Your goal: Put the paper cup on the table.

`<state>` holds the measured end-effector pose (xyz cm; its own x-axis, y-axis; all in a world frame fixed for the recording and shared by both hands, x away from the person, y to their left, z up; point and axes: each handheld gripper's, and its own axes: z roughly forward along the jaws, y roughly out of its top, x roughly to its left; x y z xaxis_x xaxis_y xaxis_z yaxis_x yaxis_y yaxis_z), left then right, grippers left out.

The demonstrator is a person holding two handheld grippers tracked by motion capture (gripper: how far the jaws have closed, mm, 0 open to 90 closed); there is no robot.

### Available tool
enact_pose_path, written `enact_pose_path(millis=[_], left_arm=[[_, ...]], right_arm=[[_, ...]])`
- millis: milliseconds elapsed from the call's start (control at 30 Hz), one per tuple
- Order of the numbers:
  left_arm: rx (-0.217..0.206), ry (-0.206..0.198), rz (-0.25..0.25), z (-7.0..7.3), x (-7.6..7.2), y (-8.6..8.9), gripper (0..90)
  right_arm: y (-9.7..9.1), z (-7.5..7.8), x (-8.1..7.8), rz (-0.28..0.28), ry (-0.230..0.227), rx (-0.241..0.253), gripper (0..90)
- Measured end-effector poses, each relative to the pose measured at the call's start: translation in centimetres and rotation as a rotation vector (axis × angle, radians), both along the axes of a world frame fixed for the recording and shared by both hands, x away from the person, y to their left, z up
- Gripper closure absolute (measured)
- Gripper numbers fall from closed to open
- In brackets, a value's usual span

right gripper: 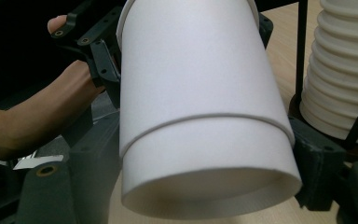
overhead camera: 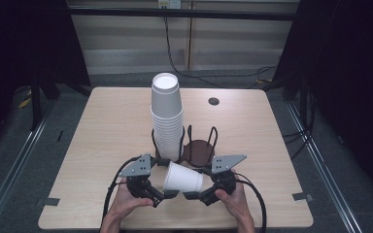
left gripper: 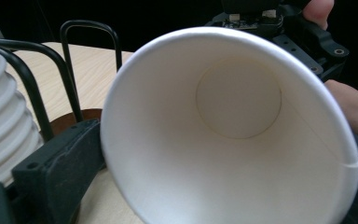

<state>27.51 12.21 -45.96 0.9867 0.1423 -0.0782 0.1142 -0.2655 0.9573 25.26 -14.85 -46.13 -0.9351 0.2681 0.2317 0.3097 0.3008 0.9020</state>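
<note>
Both hands are coming in from the near edge of the table (overhead camera: 102,131), each one holding a gripper, and the two grippers are pointing toward each other over the wood just in front of the wire cup holder (overhead camera: 194,145). The left gripper (overhead camera: 167,194) is clamping its jaws on the wide rim end of a white paper cup (overhead camera: 183,178), and in the left gripper view the open mouth of the cup (left gripper: 233,140) is facing the camera, with one black jaw pressing on its side. The right gripper (overhead camera: 190,195) is clamping on the narrow bottom end of the same cup; in the right gripper view the cup (right gripper: 205,116) is sitting between the two jaws with its base toward the camera, and a second rim line is showing around the wall, so it may be two cups nested together, but I cannot tell for sure. The cup is lying on its side, tilted, between the grippers and near the holder. A tall stack of white cups (overhead camera: 166,119) is standing upside down in the left part of the holder, just behind the left gripper. The right part of the holder is showing its brown base (overhead camera: 199,149). A small dark round hole (overhead camera: 213,101) is sitting farther back on the table, beyond the holder.
</note>
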Motion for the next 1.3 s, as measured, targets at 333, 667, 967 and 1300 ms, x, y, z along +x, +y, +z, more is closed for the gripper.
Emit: enact_pose_path(millis=[333,667,967,1300], left_arm=[[-0.007,0.025,-0.019,-0.08,0.25,-0.07,3.2],[-0.047,0.042,-0.035,0.01,0.57,0.20,3.6],[-0.049,0.073,-0.048,-0.03,0.89,0.43,6.8],[0.011,0.055,-0.042,0.61,0.52,0.16,10.9]], right_arm=[[-0.07,-0.16,0.04,0.006,0.001,-0.004,22.9],[0.13,0.04,0.12,0.009,-0.012,-0.015,23.0],[0.05,-0.09,0.26,0.016,-0.002,-0.019,23.0],[-0.26,-0.25,0.13,-0.031,-0.023,0.022,14.1]])
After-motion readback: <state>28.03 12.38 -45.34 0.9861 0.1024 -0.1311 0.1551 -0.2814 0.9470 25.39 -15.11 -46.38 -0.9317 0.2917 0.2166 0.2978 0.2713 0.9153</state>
